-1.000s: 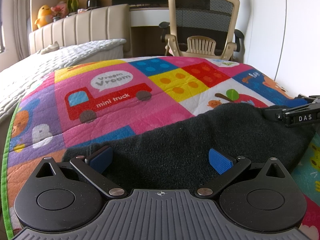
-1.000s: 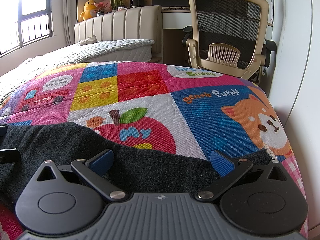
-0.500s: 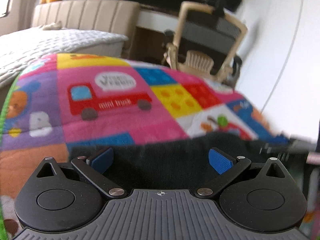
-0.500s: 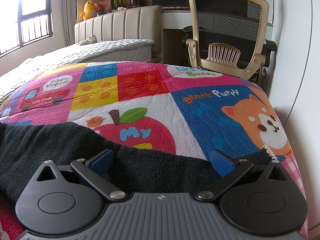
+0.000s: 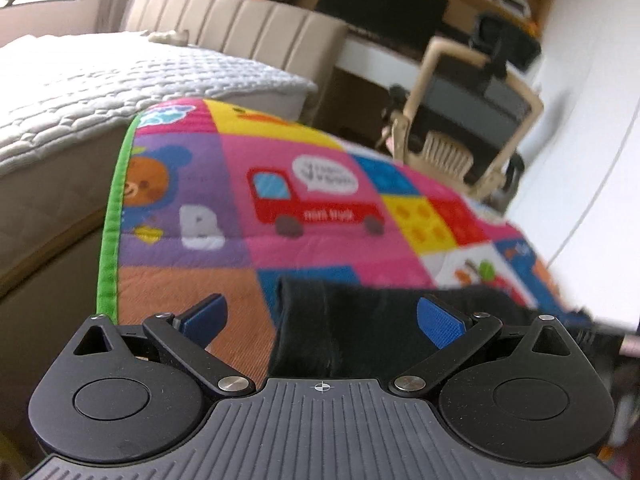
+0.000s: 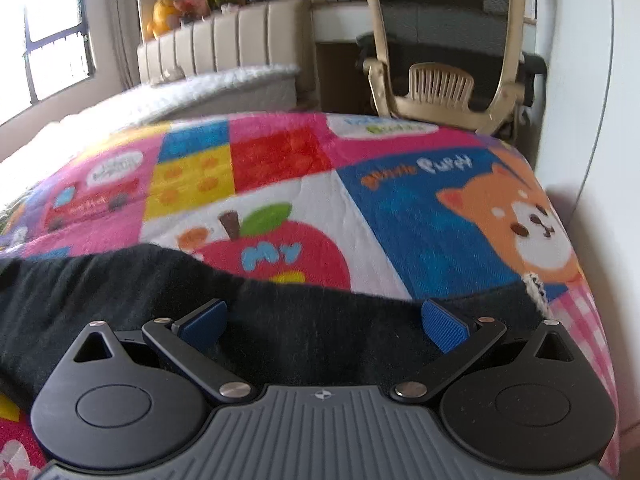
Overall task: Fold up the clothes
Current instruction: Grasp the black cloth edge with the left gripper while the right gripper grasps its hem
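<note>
A black fleece garment lies flat across the near part of a colourful play mat. In the left wrist view its left edge shows as a rounded fold between the blue pads. My left gripper is open over that edge, with nothing gripped. My right gripper is open above the garment's right part, near a corner with a white frayed tag. The garment's near side is hidden under both grippers.
The mat has a green border on its left, beside a bed with a white quilt and beige headboard. A beige office chair stands beyond the mat. A white wall runs along the right.
My left gripper has swung to the left, from over the garment's middle to its left edge, and the bed now fills its left side. My right gripper has shifted slightly; both stay open.
</note>
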A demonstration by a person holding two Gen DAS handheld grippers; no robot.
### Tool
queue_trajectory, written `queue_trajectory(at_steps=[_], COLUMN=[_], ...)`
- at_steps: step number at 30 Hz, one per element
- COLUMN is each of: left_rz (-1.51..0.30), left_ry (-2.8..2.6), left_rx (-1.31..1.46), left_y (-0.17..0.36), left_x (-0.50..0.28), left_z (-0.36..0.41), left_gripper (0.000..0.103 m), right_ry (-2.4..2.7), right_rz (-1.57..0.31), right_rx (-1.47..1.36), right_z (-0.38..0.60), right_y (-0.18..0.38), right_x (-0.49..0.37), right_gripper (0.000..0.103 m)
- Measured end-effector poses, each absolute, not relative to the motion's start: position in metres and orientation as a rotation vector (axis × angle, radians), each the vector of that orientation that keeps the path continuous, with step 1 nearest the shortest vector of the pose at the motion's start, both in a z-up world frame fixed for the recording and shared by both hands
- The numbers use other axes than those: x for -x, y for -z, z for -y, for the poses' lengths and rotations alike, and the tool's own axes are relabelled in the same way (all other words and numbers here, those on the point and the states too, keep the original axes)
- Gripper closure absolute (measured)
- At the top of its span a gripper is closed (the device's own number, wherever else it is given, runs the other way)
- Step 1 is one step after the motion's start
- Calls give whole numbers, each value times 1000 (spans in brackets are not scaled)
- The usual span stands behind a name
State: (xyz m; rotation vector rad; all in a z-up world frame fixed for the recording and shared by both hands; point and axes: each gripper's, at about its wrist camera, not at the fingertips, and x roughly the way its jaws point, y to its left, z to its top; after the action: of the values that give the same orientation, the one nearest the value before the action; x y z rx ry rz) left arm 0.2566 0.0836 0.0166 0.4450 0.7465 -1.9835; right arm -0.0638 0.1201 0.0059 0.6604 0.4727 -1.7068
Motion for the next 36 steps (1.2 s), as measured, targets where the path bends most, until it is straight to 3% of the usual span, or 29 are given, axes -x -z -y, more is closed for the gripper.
queue_trajectory(at_steps=[3,9,11,13,15,19,22,24,25,26,29,30,33,35,36], left_rz=[-743,-715,-688,-655,-635,-596,-595,-594,-589,-584,-576,-585,-612,-609,-597], left_ry=[1987,1997,1989,1977,1979,1961,1951,1974,1987,1997,1990,1986,1973,1961,1959], left_rx=[-528,-602,-615,-618,-612,-574,-548,-541,-541,-543,-559,-556,-538,-534,-534], left_y=[-8,-3,-4,-4,-3,-4,-8,-8,-7,-5,3,6,10,10,9], left_x=[-249,-224,-219,-215,-213,-211,-216,-220,-222,-224,-223,-224,-227,-228,-227], left_z=[-83,-73,-69,-63,-55,-36,-40,-50,-55,-60,-67,-67,-66,-66,-68], left_gripper=[0,8,20,32,45,58,55,37,20,10,10,10,10,15,20], right_ry=[1702,1902,2016,2047,2029,2041,2035,2027,2024,2020,2015,2014,2021,2031,2039], right_rz=[-458,-160,-156,-142,-132,-179,-168,-136,-119,-102,-68,-65,-70,-68,-71], right_rx=[-680,-552,-461,-489,-566,-636,-690,-743,-769,-793,-789,-772,-751,-744,-742], right_z=[-121,-195,-222,-237,-244,-238,-225,-217,-214,-211,-212,-213,-214,-216,-216], right_y=[-8,-47,-59,-62,-57,-39,-23,-11,-5,-1,1,1,1,0,0], right_x=[66,92,99,110,120,127,133,139,143,145,140,137,135,134,134], right_gripper=[0,2,16,38,48,48,41,34,33,33,30,24,23,32,48])
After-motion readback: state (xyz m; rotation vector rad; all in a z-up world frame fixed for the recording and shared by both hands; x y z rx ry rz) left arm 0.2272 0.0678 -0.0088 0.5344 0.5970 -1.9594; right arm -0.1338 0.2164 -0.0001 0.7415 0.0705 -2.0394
